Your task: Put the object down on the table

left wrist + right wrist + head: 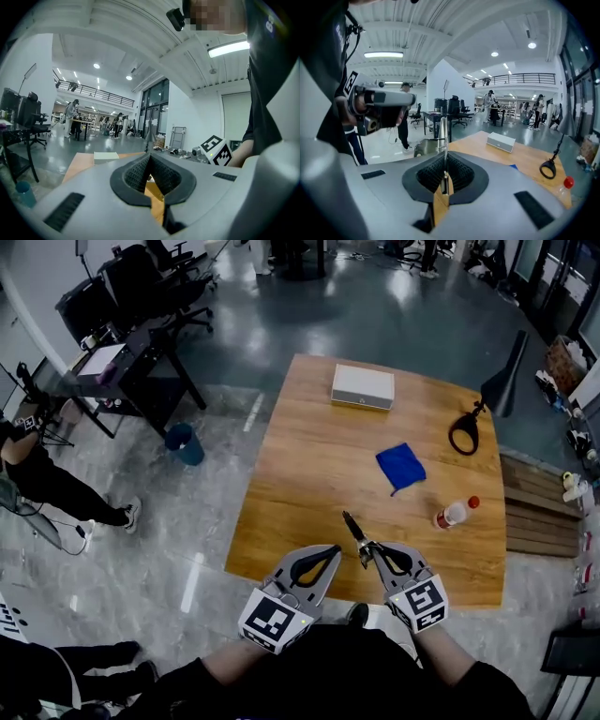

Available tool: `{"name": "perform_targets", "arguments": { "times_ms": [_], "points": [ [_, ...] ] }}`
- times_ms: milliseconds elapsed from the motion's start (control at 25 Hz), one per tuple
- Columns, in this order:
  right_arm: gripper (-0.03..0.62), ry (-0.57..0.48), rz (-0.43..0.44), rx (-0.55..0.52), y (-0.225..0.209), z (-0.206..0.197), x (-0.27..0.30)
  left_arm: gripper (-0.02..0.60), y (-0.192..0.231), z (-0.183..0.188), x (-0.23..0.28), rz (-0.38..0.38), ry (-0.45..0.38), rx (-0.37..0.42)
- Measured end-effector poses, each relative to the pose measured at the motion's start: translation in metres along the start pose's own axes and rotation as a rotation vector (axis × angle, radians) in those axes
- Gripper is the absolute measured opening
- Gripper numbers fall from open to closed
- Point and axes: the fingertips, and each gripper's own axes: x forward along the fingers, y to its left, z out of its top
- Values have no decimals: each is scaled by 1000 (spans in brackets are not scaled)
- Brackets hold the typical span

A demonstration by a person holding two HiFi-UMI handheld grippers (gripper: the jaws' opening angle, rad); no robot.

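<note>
While both grippers hang over the near edge: the wooden table [309, 474] fills the middle of the head view.
Right gripper [367, 549]: lower centre of the head view, just right of its partner, marker cube towards the person.
Right jaws: clenched on a slim metal tool [352, 525]; the right gripper view shows the thin strip pinched between the black pads.
Slim metal tool: held above the table's near part, not lying on it. It sticks out past the right gripper's tip towards the upper left of the head view, and stands upright and edge-on in the middle of the right gripper view. What kind of tool it is I cannot tell.
Left gripper [330, 551]: lower centre of the head view, its tip close beside the right one.
Left jaws: pressed together at the tip, nothing between them.
White box [363, 386]: far side of the table, upper middle of the head view.
Blue cloth [400, 466]: crumpled, right of the table's centre.
Bottle [456, 513]: lying on its side, red cap, right part of the table.
Black loop [464, 434]: near the table's right edge, above the bottle in frame.
Blue bin [184, 442]: on the floor, left of the table.
</note>
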Motion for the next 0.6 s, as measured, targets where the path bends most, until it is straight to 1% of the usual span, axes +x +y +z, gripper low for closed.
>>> {"name": "perform_targets", "arguments": {
  "times_ms": [240, 400, 600],
  "points": [
    [5, 133, 16, -147, -28, -50, 26, -1, -4, -1, 7, 68, 19, -1],
    [5, 218, 32, -259, -37, -81, 48, 0, -1, -5, 6, 127, 25, -21],
    [5, 329, 46, -452, -41, -117, 74, 0, 1, -12, 2, 168, 38, -35]
  ]
}}
